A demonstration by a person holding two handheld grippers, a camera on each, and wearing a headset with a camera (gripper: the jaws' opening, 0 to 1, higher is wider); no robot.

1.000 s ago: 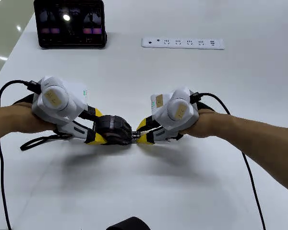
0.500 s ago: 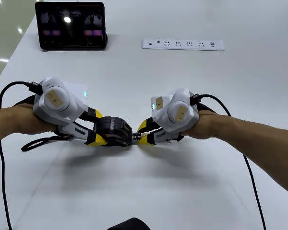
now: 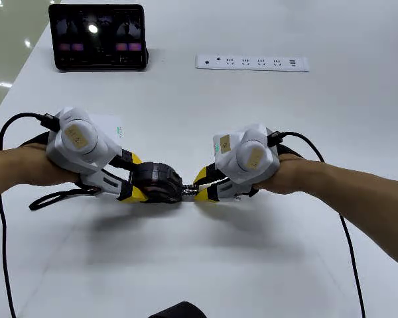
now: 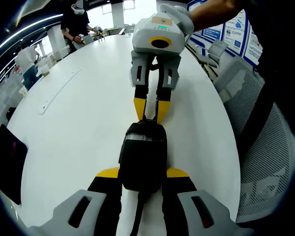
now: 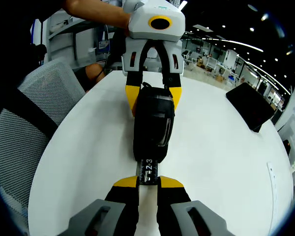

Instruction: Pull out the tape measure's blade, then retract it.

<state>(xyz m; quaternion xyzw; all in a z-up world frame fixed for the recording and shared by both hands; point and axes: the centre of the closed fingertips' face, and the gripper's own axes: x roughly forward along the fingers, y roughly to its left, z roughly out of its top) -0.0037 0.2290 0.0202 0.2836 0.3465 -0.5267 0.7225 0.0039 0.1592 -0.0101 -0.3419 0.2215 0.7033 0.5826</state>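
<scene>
White glossy table point(image 3: 199, 265), tablet point(image 3: 98, 35) and power strip point(image 3: 252, 62) beyond, left tool point(image 3: 136, 177) clamping tape measure point(image 3: 158, 182), right tool point(image 3: 201, 186) apparently pinching blade point(image 3: 190, 190)

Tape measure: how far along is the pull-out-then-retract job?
Done: the left gripper is shut on the black tape measure, and the right gripper is shut on the tip of its thin numbered blade. In hand: the pull has barely begun; a short stretch marked 2 and 3 shows between the case and the right jaws. Left: the rest of the pull, then the retraction.
</scene>
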